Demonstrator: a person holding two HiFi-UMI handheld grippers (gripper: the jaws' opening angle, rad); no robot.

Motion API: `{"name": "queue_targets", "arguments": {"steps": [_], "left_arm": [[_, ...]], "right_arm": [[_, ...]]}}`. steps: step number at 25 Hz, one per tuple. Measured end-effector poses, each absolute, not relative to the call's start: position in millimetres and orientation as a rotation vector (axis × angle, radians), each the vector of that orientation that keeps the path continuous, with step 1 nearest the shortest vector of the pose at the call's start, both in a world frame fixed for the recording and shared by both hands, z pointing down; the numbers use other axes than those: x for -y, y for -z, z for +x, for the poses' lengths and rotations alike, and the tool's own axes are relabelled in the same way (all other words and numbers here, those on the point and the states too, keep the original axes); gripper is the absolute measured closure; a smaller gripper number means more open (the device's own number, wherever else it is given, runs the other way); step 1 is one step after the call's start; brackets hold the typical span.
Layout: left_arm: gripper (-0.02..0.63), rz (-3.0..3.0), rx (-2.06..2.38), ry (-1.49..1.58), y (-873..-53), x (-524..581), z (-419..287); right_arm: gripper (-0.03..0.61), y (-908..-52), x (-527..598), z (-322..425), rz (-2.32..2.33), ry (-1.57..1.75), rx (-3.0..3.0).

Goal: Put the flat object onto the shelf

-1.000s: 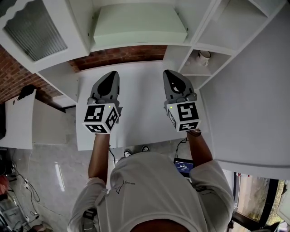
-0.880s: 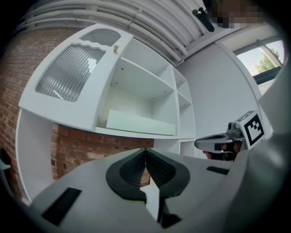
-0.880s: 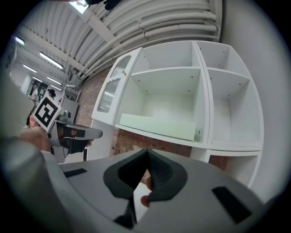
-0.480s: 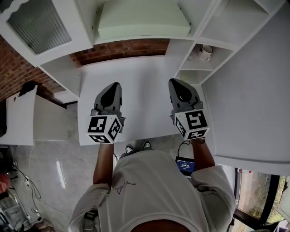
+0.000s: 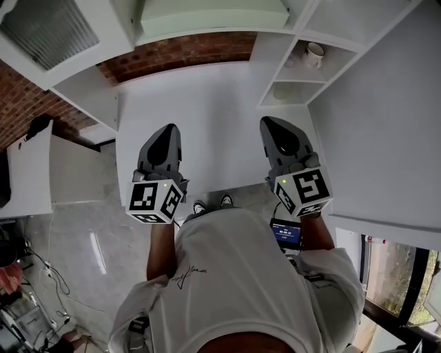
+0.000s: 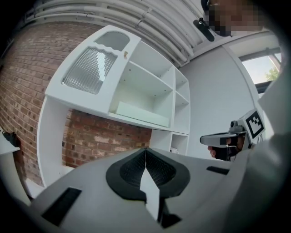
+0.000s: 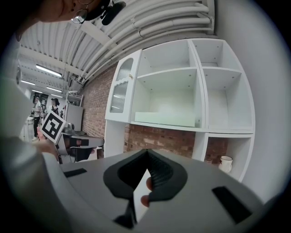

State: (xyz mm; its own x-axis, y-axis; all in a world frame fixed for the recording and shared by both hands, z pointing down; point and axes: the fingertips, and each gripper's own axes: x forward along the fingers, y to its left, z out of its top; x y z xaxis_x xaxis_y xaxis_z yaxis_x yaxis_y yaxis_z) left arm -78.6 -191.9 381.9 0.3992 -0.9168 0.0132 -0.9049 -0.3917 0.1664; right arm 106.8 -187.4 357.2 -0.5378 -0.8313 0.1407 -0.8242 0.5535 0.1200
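The flat object is a pale green slab [image 5: 213, 17] lying on the wide middle shelf of the white unit, also seen in the left gripper view [image 6: 141, 113] and the right gripper view [image 7: 166, 119]. Both grippers hang over the near edge of the white desk [image 5: 213, 103], well short of the shelf. My left gripper [image 5: 168, 131] is shut with nothing between its pads [image 6: 145, 152]. My right gripper [image 5: 273, 124] is shut and empty as well [image 7: 146, 154]. Each one shows from the side in the other's view, the right gripper [image 6: 223, 139] and the left gripper [image 7: 82, 142].
A white mug [image 5: 315, 52] stands in an upper cubby at the right of the shelf unit [image 7: 225, 163]. A cabinet door with ribbed glass [image 5: 48, 27] is at the upper left. Behind the desk is a brick wall [image 5: 186, 52]. A white wall panel [image 5: 379, 124] closes the right side.
Both grippers have drawn back from the shelf toward the person and a little lower, from over the desk's middle to its near edge. Their jaws stay shut.
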Motion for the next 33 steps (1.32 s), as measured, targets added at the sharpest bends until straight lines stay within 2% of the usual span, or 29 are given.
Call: {"name": "queue_targets", "arguments": {"steps": [21,33], "left_arm": [[0.600,2.508,1.664,0.111,-378,178,-80],[0.600,2.505,1.563,0.009,-405,179,-74]], "right_arm": [[0.552,-361,170,122,1.402,-0.008,2.601],[0.552,-378,162,114,1.404,-0.117,2.580]]}}
